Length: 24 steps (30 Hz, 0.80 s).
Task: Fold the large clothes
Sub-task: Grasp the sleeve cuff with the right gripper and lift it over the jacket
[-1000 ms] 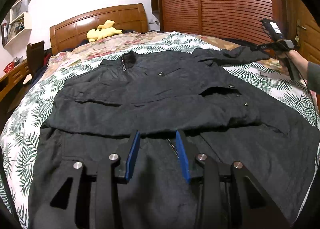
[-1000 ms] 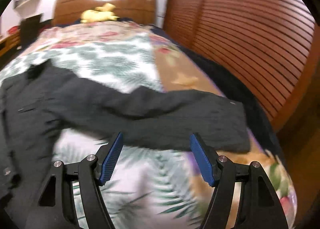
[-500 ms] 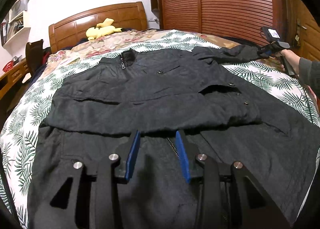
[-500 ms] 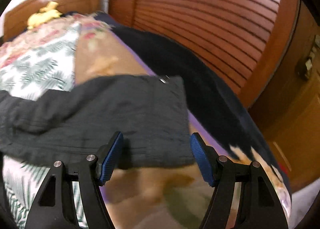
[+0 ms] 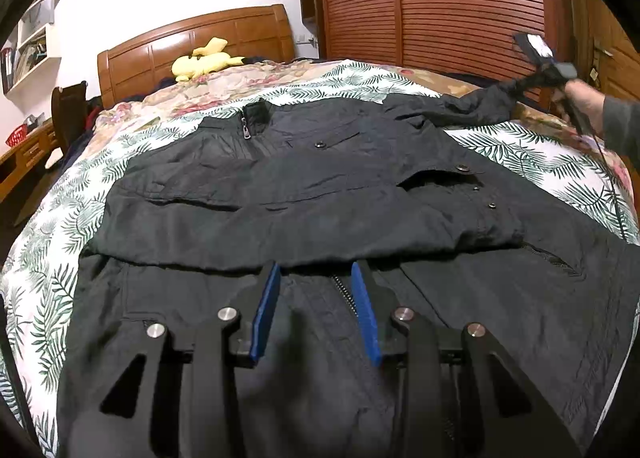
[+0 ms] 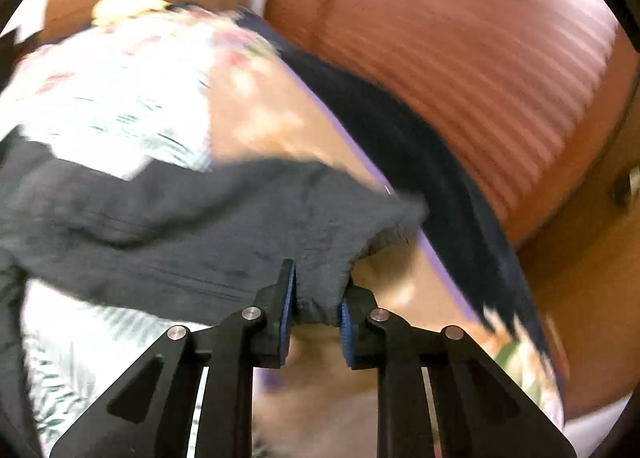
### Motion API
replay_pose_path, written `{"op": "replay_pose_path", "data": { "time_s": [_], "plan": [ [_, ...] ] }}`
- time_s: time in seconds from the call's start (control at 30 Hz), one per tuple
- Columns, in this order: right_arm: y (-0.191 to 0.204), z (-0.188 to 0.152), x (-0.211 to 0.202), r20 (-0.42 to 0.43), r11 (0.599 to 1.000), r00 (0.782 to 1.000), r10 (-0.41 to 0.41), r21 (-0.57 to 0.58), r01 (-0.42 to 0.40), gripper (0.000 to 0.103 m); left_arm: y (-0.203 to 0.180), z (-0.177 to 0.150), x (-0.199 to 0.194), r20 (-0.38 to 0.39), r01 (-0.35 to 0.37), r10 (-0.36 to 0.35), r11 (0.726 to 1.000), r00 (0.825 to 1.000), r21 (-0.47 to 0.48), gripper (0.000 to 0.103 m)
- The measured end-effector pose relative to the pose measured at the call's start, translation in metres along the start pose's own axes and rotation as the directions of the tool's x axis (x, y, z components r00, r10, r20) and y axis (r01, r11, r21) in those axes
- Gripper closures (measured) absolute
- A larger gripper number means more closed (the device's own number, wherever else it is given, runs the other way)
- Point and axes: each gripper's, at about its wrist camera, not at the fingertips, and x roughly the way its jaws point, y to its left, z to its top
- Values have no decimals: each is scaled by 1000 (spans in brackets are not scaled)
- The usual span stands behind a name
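A large black jacket lies spread on the bed, collar toward the headboard, with one sleeve folded across its chest. My left gripper is open and empty, hovering over the jacket's lower front by the zipper. My right gripper is shut on the cuff of the other sleeve, which stretches out to the left in the right wrist view. In the left wrist view the right gripper holds the sleeve end lifted at the bed's far right side.
The bed has a palm-leaf cover. A yellow plush toy lies by the wooden headboard. A slatted wooden wardrobe stands close along the right side. A desk and shelves are at the left.
My right gripper has closed on the sleeve cuff and lifted it off the bed. My left gripper has stayed in place over the jacket's hem.
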Motion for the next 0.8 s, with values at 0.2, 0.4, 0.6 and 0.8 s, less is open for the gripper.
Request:
{"op": "replay_pose_path", "data": {
  "time_s": [0.2, 0.4, 0.6, 0.8],
  "plan": [
    [59, 29, -89, 123, 990, 990, 68, -135, -51, 88, -1, 1, -11, 34, -4, 4, 1000, 999, 11, 68],
    [124, 43, -169, 208, 963, 966, 155, -250, -101, 89, 7, 2, -25, 35, 10, -9, 1000, 999, -20, 68],
    [189, 44, -237, 262, 925, 930, 258, -346, -159, 90, 13, -2, -57, 39, 26, -24, 999, 999, -34, 68],
    [246, 31, -296, 296, 874, 880, 372, -431, -225, 90, 27, -7, -90, 82, 26, -22, 999, 996, -48, 68]
  ]
}}
